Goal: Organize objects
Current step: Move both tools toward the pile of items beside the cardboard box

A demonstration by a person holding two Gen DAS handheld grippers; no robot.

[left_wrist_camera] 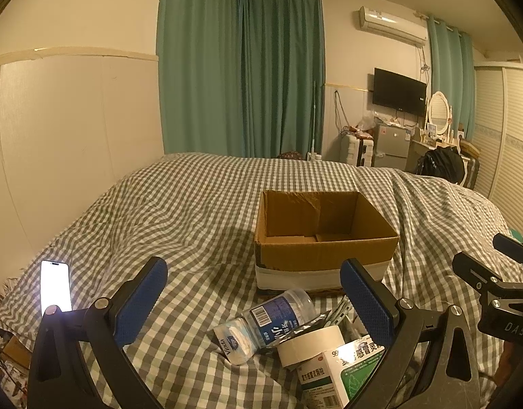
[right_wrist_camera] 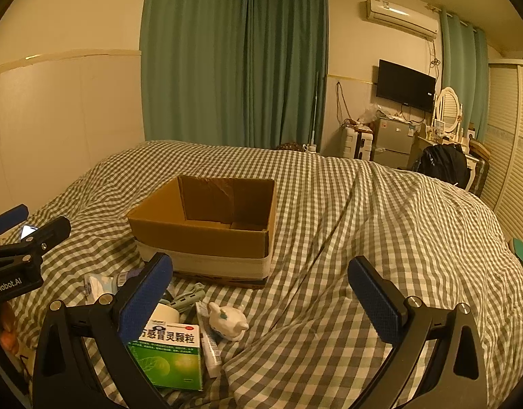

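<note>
An open cardboard box (left_wrist_camera: 326, 235) (right_wrist_camera: 207, 231) stands empty on the checked bed cover. In front of it lies a small heap: a clear bottle with a blue label (left_wrist_camera: 278, 320), a roll of tape (left_wrist_camera: 312, 344) (right_wrist_camera: 166, 313), a green and white medicine box (left_wrist_camera: 343, 368) (right_wrist_camera: 169, 354), a white tube (right_wrist_camera: 210, 344) and a white animal figure (right_wrist_camera: 227, 322). My left gripper (left_wrist_camera: 258, 303) is open just above the heap. To the right of the heap my right gripper (right_wrist_camera: 261, 293) hangs open, nothing between its fingers.
A lit phone (left_wrist_camera: 55, 288) lies on the bed at the left. The bed cover (right_wrist_camera: 363, 238) spreads wide to the right and behind the box. Far off stand a small fridge (left_wrist_camera: 392, 145), a TV (left_wrist_camera: 399, 92) and green curtains (left_wrist_camera: 241, 75).
</note>
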